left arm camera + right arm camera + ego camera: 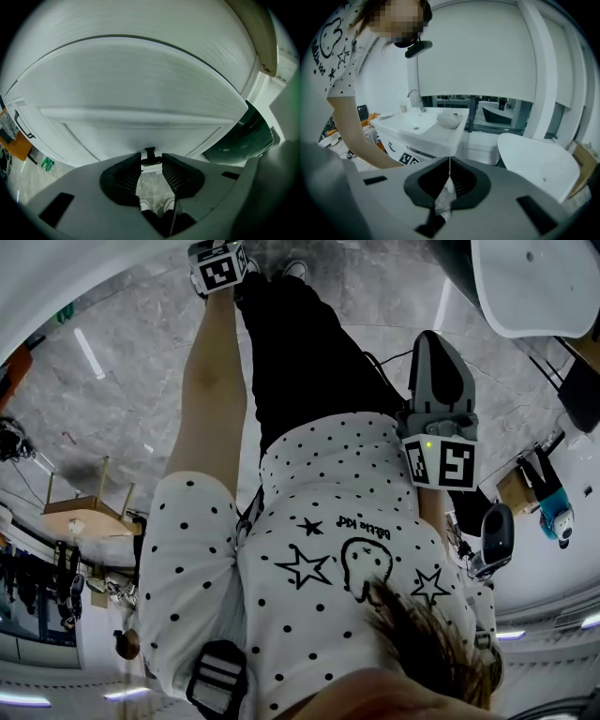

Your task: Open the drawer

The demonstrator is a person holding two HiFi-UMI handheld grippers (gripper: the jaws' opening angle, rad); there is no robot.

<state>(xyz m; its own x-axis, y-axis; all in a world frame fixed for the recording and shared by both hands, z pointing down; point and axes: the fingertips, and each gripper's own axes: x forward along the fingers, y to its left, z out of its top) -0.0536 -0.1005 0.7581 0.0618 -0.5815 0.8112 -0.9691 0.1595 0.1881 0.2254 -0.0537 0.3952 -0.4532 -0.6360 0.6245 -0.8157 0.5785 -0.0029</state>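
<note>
Jaws of left gripper (151, 162) pinch drawer handle (150, 152) at tips.

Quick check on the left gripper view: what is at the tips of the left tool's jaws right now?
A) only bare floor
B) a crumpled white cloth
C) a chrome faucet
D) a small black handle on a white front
D: in the left gripper view the left tool has its jaw tips against both ends of the small black handle, which sticks out from the white drawer front.
</note>
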